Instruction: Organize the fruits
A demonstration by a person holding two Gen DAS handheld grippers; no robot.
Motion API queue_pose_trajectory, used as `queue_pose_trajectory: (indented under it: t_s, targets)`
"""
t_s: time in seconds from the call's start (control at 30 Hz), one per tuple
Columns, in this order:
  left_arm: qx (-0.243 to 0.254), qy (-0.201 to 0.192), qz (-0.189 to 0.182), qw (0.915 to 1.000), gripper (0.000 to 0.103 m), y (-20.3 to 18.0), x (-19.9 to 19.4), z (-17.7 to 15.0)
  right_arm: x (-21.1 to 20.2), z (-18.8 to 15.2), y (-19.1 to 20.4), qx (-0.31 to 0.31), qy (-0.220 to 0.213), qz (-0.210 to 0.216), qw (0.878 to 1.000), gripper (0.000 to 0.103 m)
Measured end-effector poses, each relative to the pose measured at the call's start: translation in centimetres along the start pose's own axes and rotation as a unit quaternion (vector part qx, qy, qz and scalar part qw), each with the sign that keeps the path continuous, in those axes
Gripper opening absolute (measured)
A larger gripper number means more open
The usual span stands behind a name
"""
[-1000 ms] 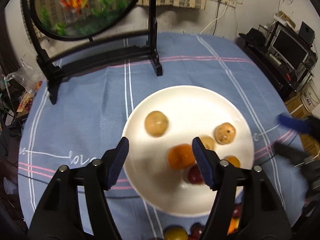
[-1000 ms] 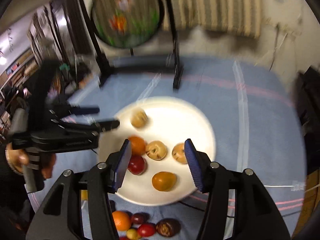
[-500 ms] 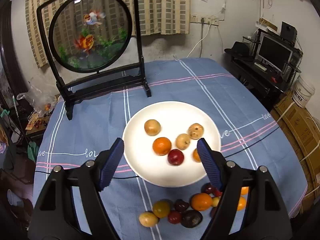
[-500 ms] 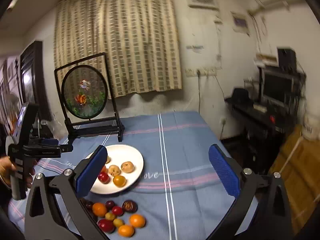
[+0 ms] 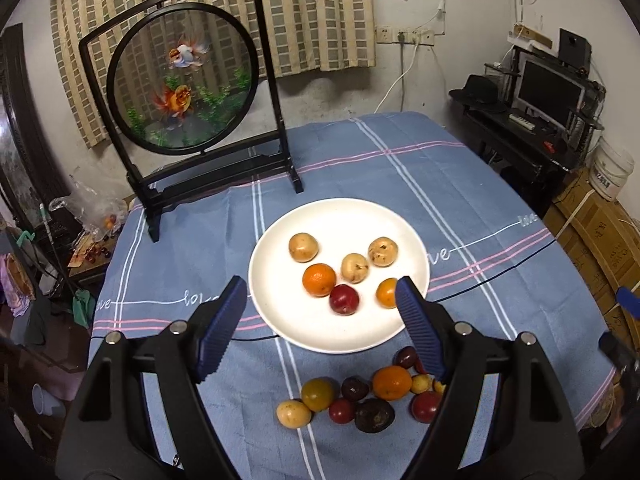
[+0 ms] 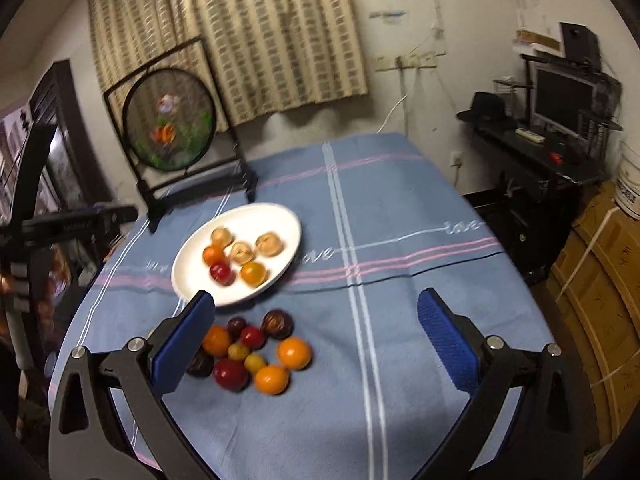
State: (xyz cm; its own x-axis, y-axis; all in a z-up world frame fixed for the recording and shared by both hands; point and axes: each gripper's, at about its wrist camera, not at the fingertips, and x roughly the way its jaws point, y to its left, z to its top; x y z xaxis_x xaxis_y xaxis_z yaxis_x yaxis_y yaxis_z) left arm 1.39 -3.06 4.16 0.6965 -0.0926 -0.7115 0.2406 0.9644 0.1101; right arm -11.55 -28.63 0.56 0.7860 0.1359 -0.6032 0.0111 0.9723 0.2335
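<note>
A white plate (image 5: 340, 216) on the blue tablecloth holds several fruits: tan round ones, two oranges and a red plum (image 5: 343, 299). It also shows in the right wrist view (image 6: 280, 216). A pile of loose fruit (image 5: 356, 392) lies on the cloth in front of the plate, seen too in the right wrist view (image 6: 252, 348). My left gripper (image 5: 320, 324) is open and empty, raised above the plate's near edge. My right gripper (image 6: 316, 340) is open wide and empty, raised above the cloth right of the pile.
A black-framed round goldfish screen (image 5: 184, 84) stands at the back left of the table. A desk with a monitor (image 5: 548, 88) and cardboard boxes (image 5: 592, 232) stand to the right. The table edge runs close behind the loose fruit.
Both grippers have pulled back and up from the plate. The right gripper has opened wider and swung right, then turned back toward the fruit pile. No fruit has moved.
</note>
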Motion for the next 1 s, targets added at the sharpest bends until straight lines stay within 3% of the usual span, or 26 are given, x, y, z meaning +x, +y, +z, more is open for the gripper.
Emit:
queue_pose_trajectory:
  t_s: [0.53, 1.0]
  targets:
    - [-0.017, 0.017, 0.039, 0.9989, 0.078, 1.6, 0.5, -0.5, 3.6, -0.9, 3.5, -0.033, 0.066, 0.062, 0.995, 0.102]
    - [-0.022, 0.029, 0.047, 0.9982, 0.078, 2.2, 1.8, -0.3, 6.1, -1.1, 5.0, -0.053, 0.099, 0.091, 0.990, 0.102]
